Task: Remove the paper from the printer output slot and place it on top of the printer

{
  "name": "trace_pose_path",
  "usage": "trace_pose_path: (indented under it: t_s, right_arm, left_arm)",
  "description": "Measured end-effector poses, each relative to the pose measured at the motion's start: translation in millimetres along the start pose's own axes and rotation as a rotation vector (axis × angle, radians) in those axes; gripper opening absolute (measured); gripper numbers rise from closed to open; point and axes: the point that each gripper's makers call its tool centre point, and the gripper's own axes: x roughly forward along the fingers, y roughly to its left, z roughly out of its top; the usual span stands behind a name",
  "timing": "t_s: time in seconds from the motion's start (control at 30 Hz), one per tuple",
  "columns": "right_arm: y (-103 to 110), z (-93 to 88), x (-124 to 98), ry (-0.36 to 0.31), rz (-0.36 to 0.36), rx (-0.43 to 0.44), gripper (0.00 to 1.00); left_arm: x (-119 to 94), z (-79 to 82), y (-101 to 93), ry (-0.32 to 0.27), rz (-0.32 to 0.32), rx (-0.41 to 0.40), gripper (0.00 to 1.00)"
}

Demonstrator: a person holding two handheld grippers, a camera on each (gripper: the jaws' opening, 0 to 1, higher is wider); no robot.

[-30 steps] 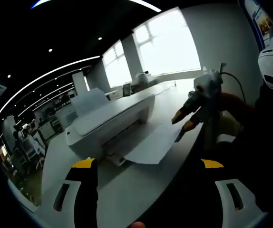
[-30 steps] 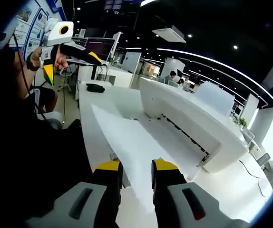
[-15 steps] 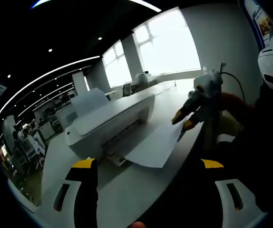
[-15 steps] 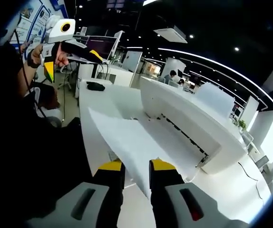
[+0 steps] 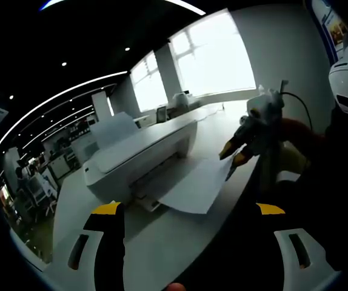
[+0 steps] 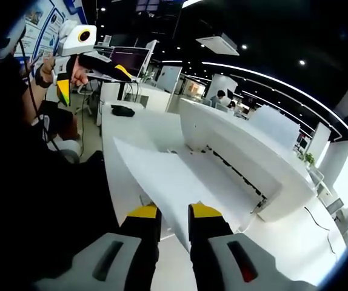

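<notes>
While my right gripper (image 6: 174, 212) pinches the near edge of the paper (image 6: 174, 176), apparently lifted off the tray, the printer (image 6: 247, 157) sits beyond my jaws; my left gripper (image 5: 189, 209) hangs spread wide, holding nothing.

Probably office (desks (image 6: 139, 97), monitors (image 6: 127, 60)).

there was one white printer (image 5: 139, 156), one sheet of paper (image 6: 165, 177) at its output slot, one white table (image 6: 120, 130) and one dark object (image 6: 121, 111) lying on it. two grippers showed, left gripper (image 6: 93, 62) and right gripper (image 6: 173, 213).
</notes>
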Motion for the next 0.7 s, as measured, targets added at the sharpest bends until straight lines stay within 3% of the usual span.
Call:
trace_pose_path:
  t_s: [0.7]
  right_arm:
    - [2.9,1.2,0.2,-0.008,0.009,0.008,0.09]
  left_arm:
    - [0.2,-0.4,-0.8,0.002,-0.002,0.001,0.89]
